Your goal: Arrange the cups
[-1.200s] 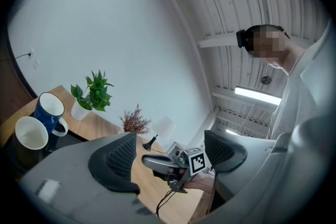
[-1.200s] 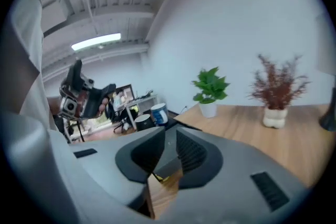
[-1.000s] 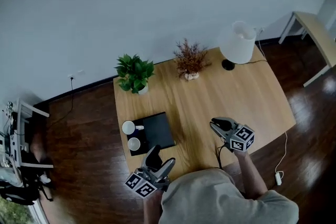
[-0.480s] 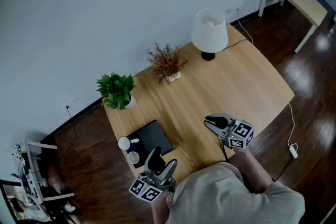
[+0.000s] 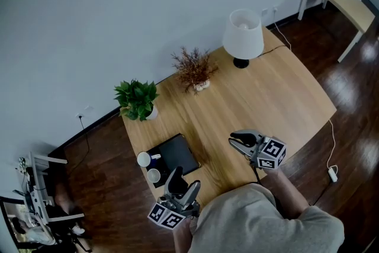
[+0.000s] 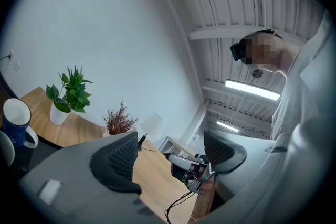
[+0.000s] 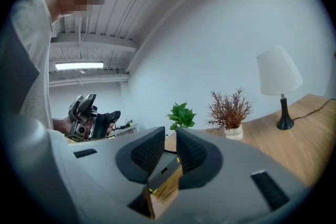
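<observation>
Two cups stand at the left end of a black tray (image 5: pixel 174 154) on the wooden table (image 5: pixel 260 98): one with a white rim (image 5: pixel 144 159) and a smaller one (image 5: pixel 154 175) nearer me. In the left gripper view they sit at the far left, a blue-sided cup (image 6: pixel 16 119) and the edge of a second cup (image 6: pixel 4 147). My left gripper (image 5: pixel 182 182) hovers just right of the tray, open and empty (image 6: pixel 170 147). My right gripper (image 5: pixel 243 140) is held over the table's front edge, shut with nothing between its pads (image 7: pixel 169 147).
A green potted plant (image 5: pixel 137 99), a dried plant in a small pot (image 5: pixel 194 68) and a white lamp (image 5: pixel 243 35) with a cable line the table's far side. A pale bench (image 5: pixel 340 0) stands at the back right. Dark wood floor surrounds the table.
The head view has swung, so the table sits turned and shifted in the frame. Both grippers stay by the table's front edge with their jaws unchanged. The cups have not moved.
</observation>
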Tool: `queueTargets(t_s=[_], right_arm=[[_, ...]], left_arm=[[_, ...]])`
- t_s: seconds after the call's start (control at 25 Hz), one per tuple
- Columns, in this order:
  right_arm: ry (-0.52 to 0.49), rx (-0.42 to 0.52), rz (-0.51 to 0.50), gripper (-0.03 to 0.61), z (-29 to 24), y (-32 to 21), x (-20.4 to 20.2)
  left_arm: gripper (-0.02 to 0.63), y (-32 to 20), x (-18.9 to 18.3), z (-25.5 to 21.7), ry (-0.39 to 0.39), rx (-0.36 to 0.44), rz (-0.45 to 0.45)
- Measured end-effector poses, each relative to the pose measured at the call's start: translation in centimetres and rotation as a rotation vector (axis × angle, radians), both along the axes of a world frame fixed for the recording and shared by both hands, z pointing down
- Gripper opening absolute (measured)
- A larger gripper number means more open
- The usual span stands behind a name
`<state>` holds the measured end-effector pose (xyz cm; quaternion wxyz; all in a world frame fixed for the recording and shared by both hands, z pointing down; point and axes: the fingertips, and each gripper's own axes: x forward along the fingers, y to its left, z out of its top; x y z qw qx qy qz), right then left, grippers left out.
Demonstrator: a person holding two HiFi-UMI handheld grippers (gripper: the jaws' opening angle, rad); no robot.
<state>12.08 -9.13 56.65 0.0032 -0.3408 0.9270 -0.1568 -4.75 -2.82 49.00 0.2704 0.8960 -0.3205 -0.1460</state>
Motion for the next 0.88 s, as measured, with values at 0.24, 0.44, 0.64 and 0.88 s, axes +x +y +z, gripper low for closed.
queueTargets(t_s=[0.24,0.44,0.64,0.88], right_arm=[[0.009,0.001,0.004,0.064,-0.2,0.0,0.1],[0.009,0.013,0.006,0.064,-0.7,-0.1,0.2],[0.009,0.020,0.006,0.064,-1.0,-0.3,0.0],[0.003,0.029,0.014,0.064,-1.4,-0.2,0.0]], left_arm=[[0.387,0.1,0.4,0.0,-0.005,0.004,0.022],[0.387,0.1,0.3,0.0,0.001,0.007,0.021],[0.387,0.1,0.3,0.0,0.003,0.006,0.022],[0.387,0.4,0.1,0.2,0.007,0.001,0.017]])
